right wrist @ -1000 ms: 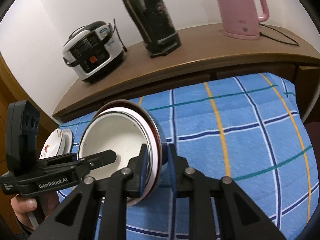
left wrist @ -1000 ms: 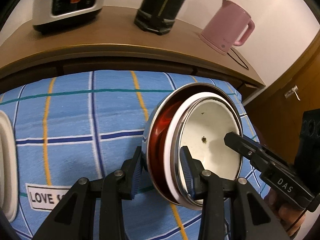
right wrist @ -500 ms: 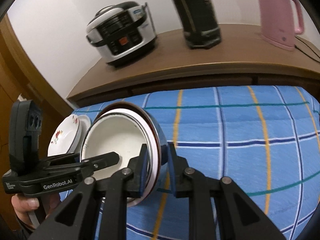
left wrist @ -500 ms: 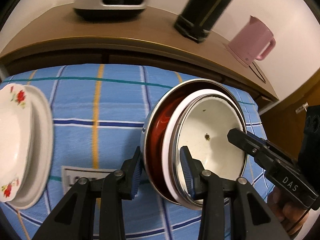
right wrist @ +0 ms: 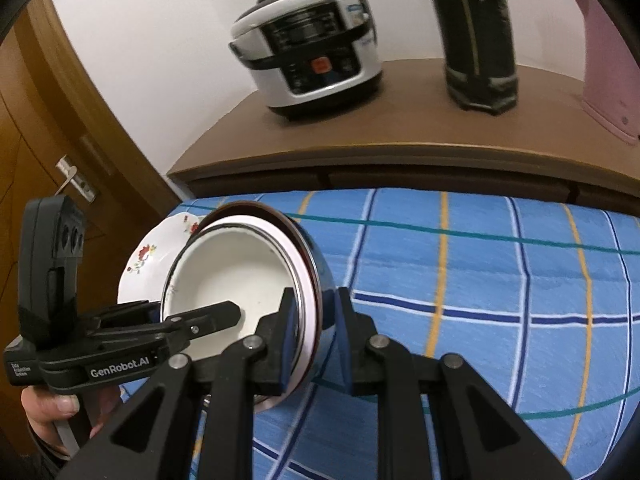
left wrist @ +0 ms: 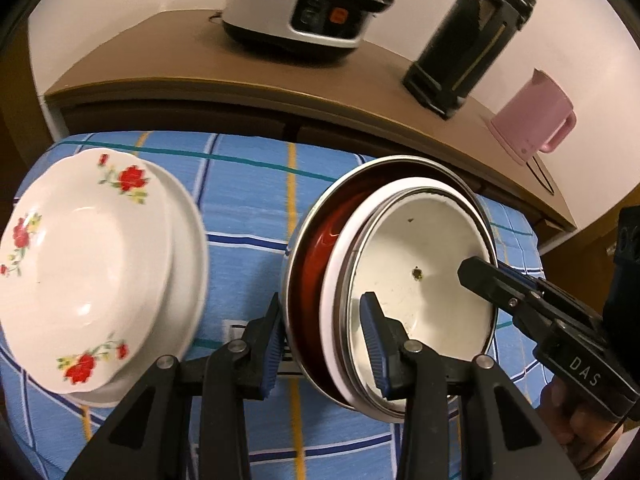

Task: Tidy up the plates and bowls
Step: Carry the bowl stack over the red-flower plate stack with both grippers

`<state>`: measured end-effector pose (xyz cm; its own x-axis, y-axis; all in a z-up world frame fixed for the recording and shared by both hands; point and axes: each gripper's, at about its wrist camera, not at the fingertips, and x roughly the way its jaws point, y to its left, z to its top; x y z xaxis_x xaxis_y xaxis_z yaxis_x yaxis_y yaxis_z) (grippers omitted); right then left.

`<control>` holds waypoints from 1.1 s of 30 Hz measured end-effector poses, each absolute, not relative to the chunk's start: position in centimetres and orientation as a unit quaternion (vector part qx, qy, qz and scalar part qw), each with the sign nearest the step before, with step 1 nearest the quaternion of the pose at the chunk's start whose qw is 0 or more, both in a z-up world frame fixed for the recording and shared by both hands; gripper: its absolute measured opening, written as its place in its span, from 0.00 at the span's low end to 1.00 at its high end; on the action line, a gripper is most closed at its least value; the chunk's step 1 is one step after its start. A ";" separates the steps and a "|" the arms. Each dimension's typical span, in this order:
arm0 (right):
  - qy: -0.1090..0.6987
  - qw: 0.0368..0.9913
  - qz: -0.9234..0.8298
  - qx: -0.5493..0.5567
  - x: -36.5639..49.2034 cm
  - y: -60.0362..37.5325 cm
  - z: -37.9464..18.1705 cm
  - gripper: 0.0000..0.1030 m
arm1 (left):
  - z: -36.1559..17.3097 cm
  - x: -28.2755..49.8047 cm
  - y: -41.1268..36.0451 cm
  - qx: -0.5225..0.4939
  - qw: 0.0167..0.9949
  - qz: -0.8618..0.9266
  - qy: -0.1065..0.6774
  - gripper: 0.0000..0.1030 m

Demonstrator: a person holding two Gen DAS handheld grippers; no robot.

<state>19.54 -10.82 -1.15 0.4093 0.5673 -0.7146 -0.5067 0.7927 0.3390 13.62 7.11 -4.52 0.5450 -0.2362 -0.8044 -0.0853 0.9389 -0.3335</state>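
Covering the table, a blue checked cloth (left wrist: 248,208) fronts a wooden counter (left wrist: 160,64).

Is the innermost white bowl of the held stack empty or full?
Empty: the white bowl shows a bare inside in both views, with only a small dark speck.

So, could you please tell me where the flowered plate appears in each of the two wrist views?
Left wrist view: the flowered plate fills the left side, resting on a plain white plate on the blue checked cloth.
Right wrist view: it shows at middle left, partly hidden behind the held stack of bowls.
Shared landmark: the rice cooker on the wooden counter behind.
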 end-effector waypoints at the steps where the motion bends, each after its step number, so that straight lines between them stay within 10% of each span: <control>1: 0.439 0.838 0.323 0.033 19.6 -10.5 -1.1 0.18 | -4.4 13.5 7.4 -0.170 0.863 -0.041 0.473 0.38; 33: 0.420 0.824 0.381 -0.004 18.4 -3.6 0.9 0.18 | -2.8 10.8 13.0 -0.181 0.874 0.021 0.450 0.38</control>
<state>18.41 -3.61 0.87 0.3574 0.6237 -0.6952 -0.6305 0.7103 0.3131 10.75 13.05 -2.82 0.5942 -0.1267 -0.7942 -0.1992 0.9336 -0.2979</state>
